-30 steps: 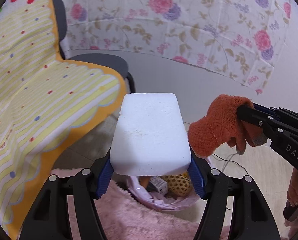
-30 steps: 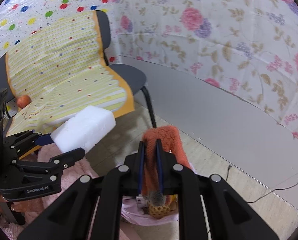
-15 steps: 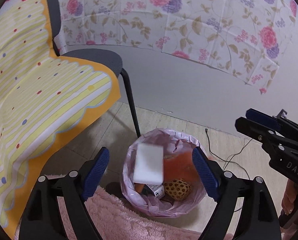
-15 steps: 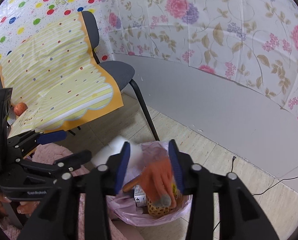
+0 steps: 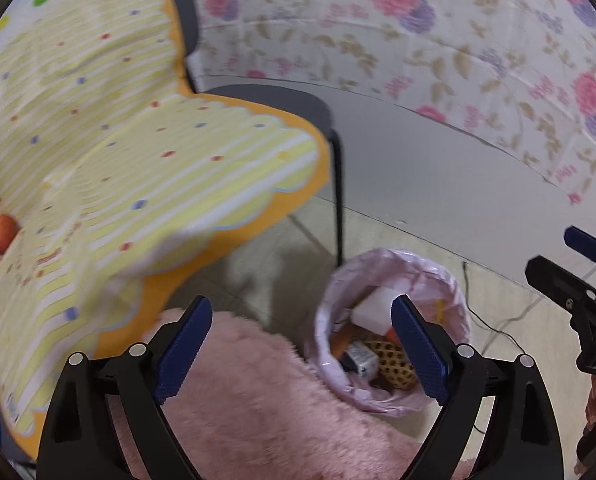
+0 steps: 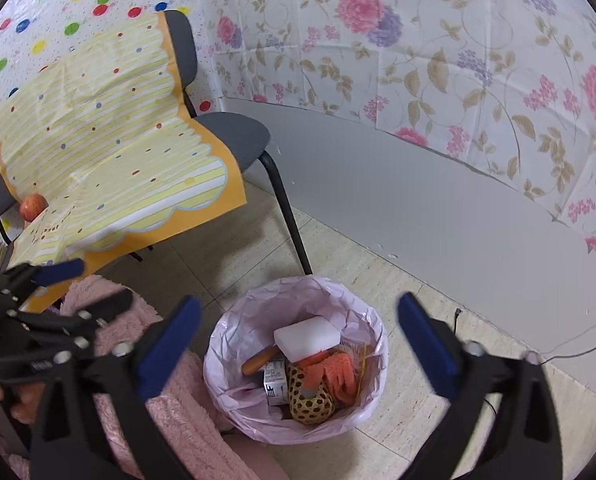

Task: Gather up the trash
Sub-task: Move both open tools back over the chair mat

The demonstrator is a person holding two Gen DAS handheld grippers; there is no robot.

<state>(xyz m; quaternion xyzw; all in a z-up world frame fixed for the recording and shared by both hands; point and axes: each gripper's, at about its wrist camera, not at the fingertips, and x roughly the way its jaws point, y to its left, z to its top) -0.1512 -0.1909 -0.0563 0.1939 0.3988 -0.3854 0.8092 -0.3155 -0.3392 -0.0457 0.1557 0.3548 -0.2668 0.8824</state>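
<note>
Floral-patterned sheeting covers the wall above a plain grey panel, and pale floor tiles lie below it. Directly beneath the right gripper stands the round waste bin lined with a pink plastic bag. Its jaws have just been opening and now stand wide, with nothing between them. Inside the bin lie the white rectangular foam block, the orange knitted glove just beside it, a yellow mesh fruit sleeve and a small printed carton. The left gripper has likewise been opening and stands wide and empty, above the fluffy pink rug, with the bin ahead at its right finger. Left of both grippers stands a grey chair draped with a yellow striped sheet.
</note>
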